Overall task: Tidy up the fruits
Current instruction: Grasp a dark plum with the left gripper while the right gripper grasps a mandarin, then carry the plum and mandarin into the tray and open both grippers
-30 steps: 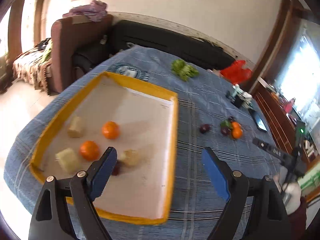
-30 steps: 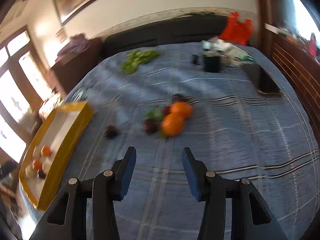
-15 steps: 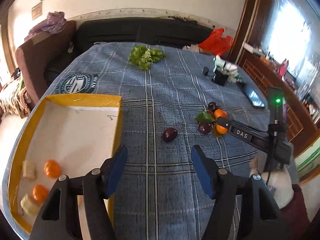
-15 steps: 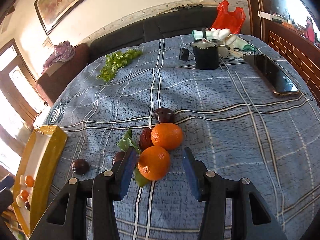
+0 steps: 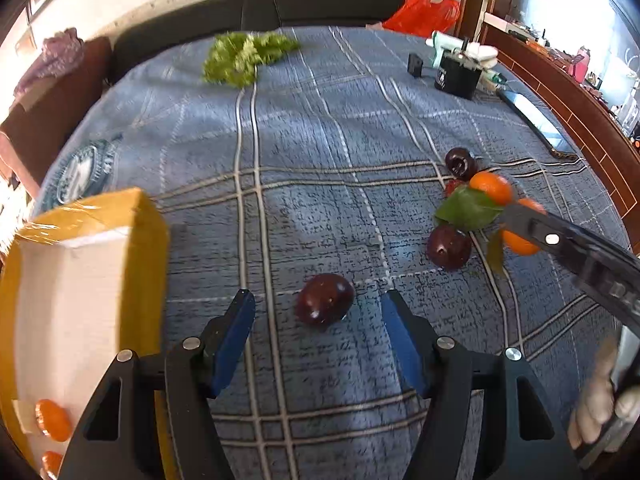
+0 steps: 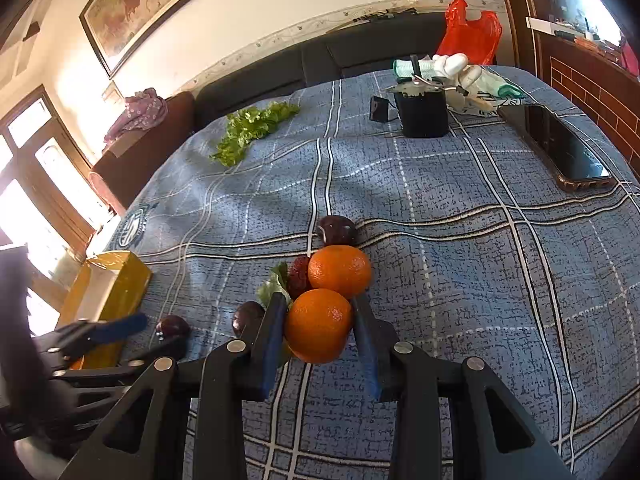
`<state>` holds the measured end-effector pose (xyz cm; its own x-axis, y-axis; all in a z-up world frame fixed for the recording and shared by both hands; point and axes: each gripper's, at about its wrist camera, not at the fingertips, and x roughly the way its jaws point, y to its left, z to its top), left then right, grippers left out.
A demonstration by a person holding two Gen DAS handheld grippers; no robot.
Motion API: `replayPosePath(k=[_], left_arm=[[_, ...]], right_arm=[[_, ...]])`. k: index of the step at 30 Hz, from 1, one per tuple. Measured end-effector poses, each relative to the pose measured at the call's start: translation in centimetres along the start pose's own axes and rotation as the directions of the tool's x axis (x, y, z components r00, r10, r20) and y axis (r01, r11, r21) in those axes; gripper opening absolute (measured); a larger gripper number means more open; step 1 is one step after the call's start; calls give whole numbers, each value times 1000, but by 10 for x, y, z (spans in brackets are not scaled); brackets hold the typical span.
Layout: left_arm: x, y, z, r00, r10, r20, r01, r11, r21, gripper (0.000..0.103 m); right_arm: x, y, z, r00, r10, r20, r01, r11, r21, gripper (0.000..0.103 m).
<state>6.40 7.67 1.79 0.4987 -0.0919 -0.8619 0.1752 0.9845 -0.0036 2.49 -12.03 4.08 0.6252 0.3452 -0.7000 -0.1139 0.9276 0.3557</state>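
Observation:
A dark plum (image 5: 325, 305) lies alone on the blue checked cloth, between the tips of my left gripper (image 5: 317, 297). Its blue pads stand apart from the plum on both sides, so it is open. The yellow tray (image 5: 148, 216) sits just to its left, with oranges (image 5: 52, 420) in its near corner. My right gripper (image 6: 319, 312) is closing, and its pads touch both sides of the near orange (image 6: 318, 326). Behind that lie a second orange (image 6: 340, 272), a red fruit (image 6: 298, 274), a green leaf and two more plums (image 6: 338, 230) (image 6: 248, 316).
Lettuce (image 5: 244, 56) lies at the far side of the cloth. A black box (image 6: 424, 114), a phone (image 6: 568, 152) and a red bag (image 6: 470, 28) are at the far right. A dark sofa runs behind the table. A person's hand (image 5: 600, 412) holds the right gripper.
My left gripper swung from above the tray rightwards to the lone plum, dropped lower, and its jaws narrowed. My right gripper came up to the oranges and closed around the near one.

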Motion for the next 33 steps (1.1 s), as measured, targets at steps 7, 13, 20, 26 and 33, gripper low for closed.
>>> replayPosePath(k=[7, 13, 20, 26, 33], left_arm=[[-10, -2, -5, 999, 19, 36, -18, 999, -26, 25], [-44, 5, -13, 995, -12, 97, 22, 995, -97, 25], [-97, 36, -45, 981, -99, 166, 139, 959, -247, 26], [-146, 100, -95, 969, -57, 242, 156, 897, -413, 26], [-163, 168, -158, 977, 46, 208, 81, 822, -563, 26]], right_arm=[[-10, 2, 1, 1000, 14, 27, -14, 1000, 5, 36], [-20, 3, 3, 998, 24, 64, -25, 1000, 16, 36], [-27, 10, 2, 996, 31, 87, -31, 1000, 0, 36], [-37, 34, -5, 991, 80, 104, -75, 995, -59, 37], [-56, 111, -24, 978, 200, 63, -185, 965, -185, 37]])
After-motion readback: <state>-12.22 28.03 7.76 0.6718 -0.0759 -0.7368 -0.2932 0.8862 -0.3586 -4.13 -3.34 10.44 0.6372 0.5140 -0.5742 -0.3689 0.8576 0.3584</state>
